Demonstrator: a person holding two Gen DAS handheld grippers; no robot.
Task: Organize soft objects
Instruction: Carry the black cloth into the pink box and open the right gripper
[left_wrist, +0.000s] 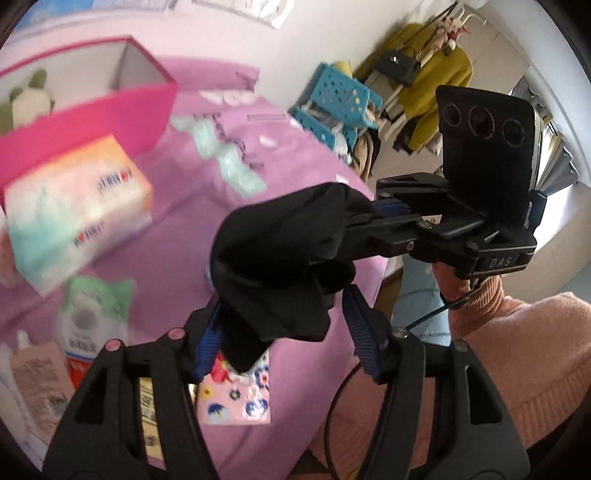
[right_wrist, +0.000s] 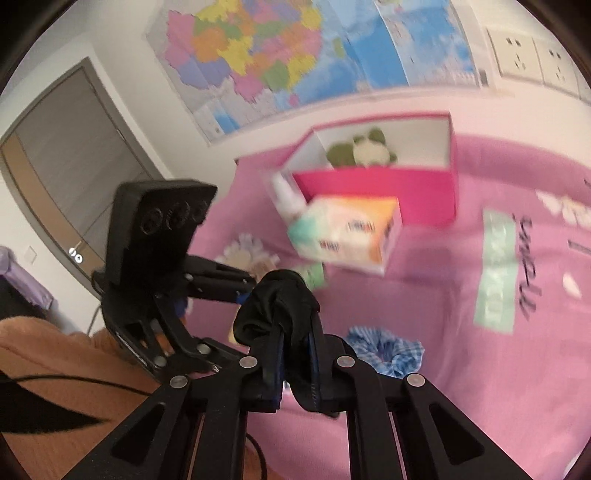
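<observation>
both tools (left_wrist: 280, 332) (right_wrist: 295, 362) pinch a bunched black cloth (left_wrist: 284, 258) (crumpled, dangling).

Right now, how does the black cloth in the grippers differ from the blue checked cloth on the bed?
The black cloth is plain and dark; the blue checked cloth is patterned blue and white. The black cloth hangs in the air, pinched by the right gripper and also touched by the left gripper, whereas the blue checked cloth lies untouched on the pink bedspread. Both are bunched up, not folded.

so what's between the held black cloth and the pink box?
The tissue pack, tilted in front of the pink box, beyond the black cloth; right wrist view shows it best.
</observation>
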